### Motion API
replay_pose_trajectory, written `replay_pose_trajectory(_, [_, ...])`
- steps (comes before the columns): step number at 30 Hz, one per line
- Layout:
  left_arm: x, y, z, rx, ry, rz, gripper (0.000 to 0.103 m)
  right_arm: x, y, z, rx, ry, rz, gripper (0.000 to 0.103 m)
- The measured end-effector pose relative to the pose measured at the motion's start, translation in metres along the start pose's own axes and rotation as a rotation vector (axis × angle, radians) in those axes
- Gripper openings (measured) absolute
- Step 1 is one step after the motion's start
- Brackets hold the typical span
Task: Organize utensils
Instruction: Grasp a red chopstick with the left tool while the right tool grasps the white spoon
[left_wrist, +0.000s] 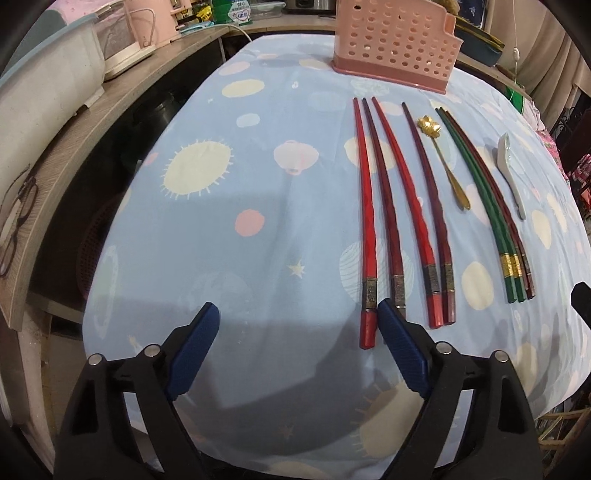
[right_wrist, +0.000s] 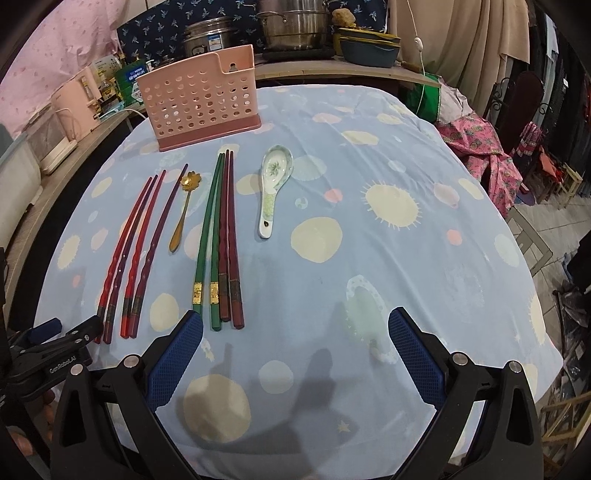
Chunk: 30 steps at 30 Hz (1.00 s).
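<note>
Location: red chopsticks (left_wrist: 369, 236), green pair (right_wrist: 207, 240), gold spoon (right_wrist: 181, 214) and ceramic spoon (right_wrist: 273, 184) lay in a row on the table (right_wrist: 369, 277) before the pink holder (right_wrist: 203, 99) | Tongs: left tongs (left_wrist: 295, 321) and right tongs (right_wrist: 295, 328) both spread, empty | Handling: chopsticks judged light, stiff, slick; grip near banded butts; ceramic spoon fragile.

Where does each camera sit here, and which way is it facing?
Left wrist: on the left gripper, angled down at red chopsticks; open blue-padded fingers show.
Right wrist: on the right gripper, angled down at green chopsticks and white ceramic spoon; open fingers and the left gripper show.
Shared: pink perforated plastic holder, gold flower-headed spoon, blue patterned cloth.
</note>
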<state>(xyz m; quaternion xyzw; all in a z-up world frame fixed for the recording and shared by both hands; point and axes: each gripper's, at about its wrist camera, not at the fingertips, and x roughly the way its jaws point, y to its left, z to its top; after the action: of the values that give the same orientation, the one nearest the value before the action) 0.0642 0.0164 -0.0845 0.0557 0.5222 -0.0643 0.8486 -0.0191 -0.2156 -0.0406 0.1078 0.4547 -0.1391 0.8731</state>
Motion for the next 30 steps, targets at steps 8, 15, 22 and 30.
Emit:
replay_pose_trajectory(8, [-0.002, -0.002, 0.006, 0.018, -0.021, -0.043, 0.036, 0.017, -0.002, 0.022, 0.0, -0.022, 0.002, 0.087])
replay_pose_trajectory(15, [0.001, 0.002, 0.014, -0.007, -0.014, -0.08, 0.012, 0.047, 0.009, 0.053, -0.02, -0.025, 0.049, 0.053])
replay_pose_trajectory(22, [0.002, -0.002, 0.014, 0.012, -0.024, -0.062, 0.012, 0.079, 0.022, 0.064, -0.042, 0.011, 0.05, 0.028])
replay_pose_trajectory(30, [0.001, 0.0, 0.015, 0.004, -0.023, -0.072, 0.011, 0.087, 0.021, 0.057, -0.054, 0.024, 0.059, 0.01])
